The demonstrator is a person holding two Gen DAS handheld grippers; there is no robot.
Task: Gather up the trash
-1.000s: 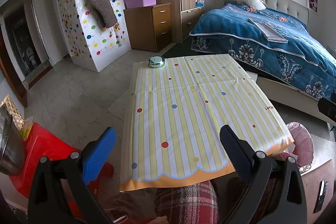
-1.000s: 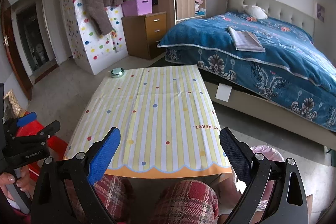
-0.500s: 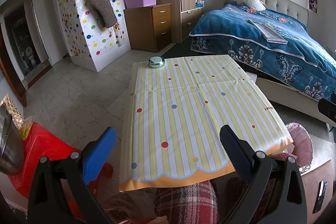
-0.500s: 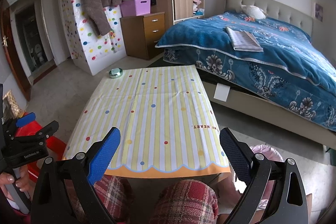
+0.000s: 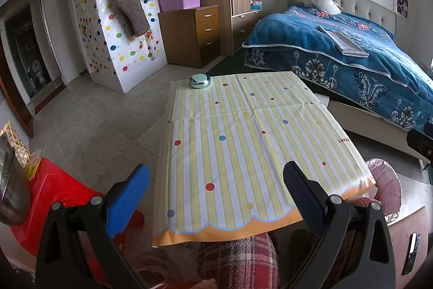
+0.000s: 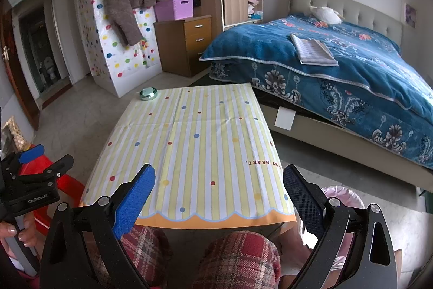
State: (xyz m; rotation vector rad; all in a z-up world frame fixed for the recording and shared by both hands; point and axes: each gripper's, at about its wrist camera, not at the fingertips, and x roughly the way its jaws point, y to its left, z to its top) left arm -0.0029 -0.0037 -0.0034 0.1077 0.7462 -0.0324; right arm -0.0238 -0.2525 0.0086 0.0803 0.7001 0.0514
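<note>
Blue-padded left hand-held gripper (image 5: 216, 190) and right hand-held gripper (image 6: 219, 190) both gape empty; striped worktop (image 6: 194, 153) ahead, green tin (image 6: 148, 93) far-left.

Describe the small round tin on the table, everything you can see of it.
The tin is small, round and low, with a shiny metallic wall and a flat pale green top, apparently a lid. It rests flat on the striped tablecloth at the far left corner of the table, close to the edge. It looks closed. Nothing else touches it; both grippers are open and well short of it, at the near end. No label can be made out.
</note>
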